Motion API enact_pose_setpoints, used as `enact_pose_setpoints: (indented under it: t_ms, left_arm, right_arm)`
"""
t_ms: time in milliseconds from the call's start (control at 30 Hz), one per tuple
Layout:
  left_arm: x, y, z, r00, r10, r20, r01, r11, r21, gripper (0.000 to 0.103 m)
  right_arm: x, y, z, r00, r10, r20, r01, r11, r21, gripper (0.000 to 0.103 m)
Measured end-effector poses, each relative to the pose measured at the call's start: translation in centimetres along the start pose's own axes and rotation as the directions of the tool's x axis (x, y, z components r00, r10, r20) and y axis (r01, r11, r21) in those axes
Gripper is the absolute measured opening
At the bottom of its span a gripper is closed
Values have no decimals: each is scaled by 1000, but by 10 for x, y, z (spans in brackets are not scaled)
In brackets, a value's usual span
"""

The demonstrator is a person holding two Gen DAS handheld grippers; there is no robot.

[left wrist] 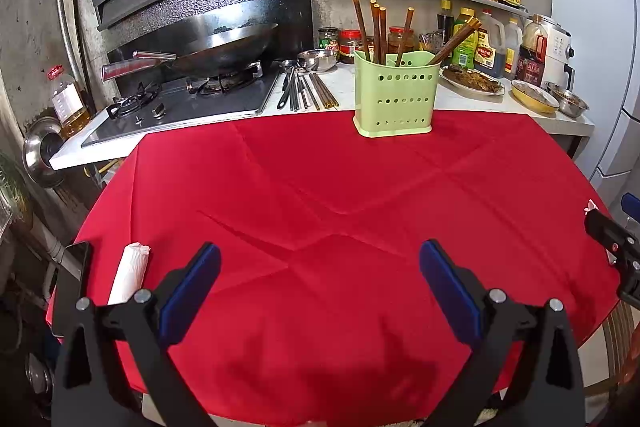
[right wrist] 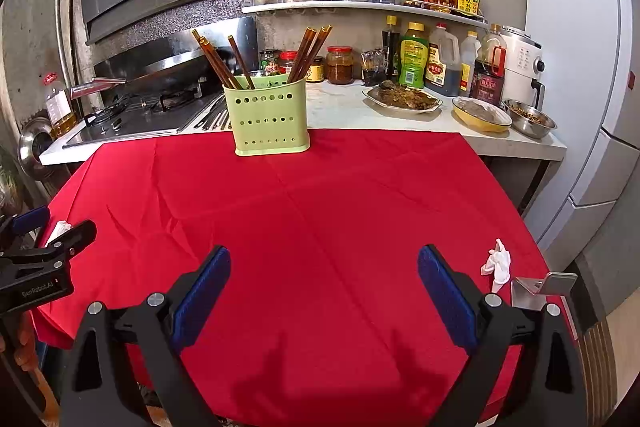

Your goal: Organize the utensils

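Observation:
A light green perforated utensil holder [left wrist: 394, 95] stands at the far edge of the red tablecloth [left wrist: 320, 195]; it also shows in the right wrist view [right wrist: 268, 115]. Several brown chopsticks [left wrist: 378, 31] stand upright in it, also seen in the right wrist view [right wrist: 308, 53]. More utensils [left wrist: 304, 91] lie flat on the white counter behind the table. My left gripper [left wrist: 320, 275] is open and empty above the near part of the cloth. My right gripper [right wrist: 324, 279] is open and empty too. The left gripper also shows in the right wrist view [right wrist: 48, 239].
A wok [left wrist: 224, 47] sits on the stove [left wrist: 180, 103] at back left. Food dishes [right wrist: 402, 98] and sauce bottles [right wrist: 440, 59] crowd the counter at right. A rolled white towel [left wrist: 130, 273] and a phone [left wrist: 72, 287] lie at the table's left edge, a crumpled tissue [right wrist: 498, 263] and a metal stand [right wrist: 536, 287] at right.

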State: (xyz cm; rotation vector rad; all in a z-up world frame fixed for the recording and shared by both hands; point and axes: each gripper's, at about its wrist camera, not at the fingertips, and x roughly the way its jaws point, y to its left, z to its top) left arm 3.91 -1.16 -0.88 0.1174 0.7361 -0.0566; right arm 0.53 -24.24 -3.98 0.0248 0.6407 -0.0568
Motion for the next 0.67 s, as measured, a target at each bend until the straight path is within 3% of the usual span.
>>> enact_pose_setpoints:
  t_ms: [667]
  left_arm:
    - [12,4,0,1000,-14,-13,15,1000,7,97]
  right_arm:
    - [11,0,-2,1000,0,-17,0,1000,6,94]
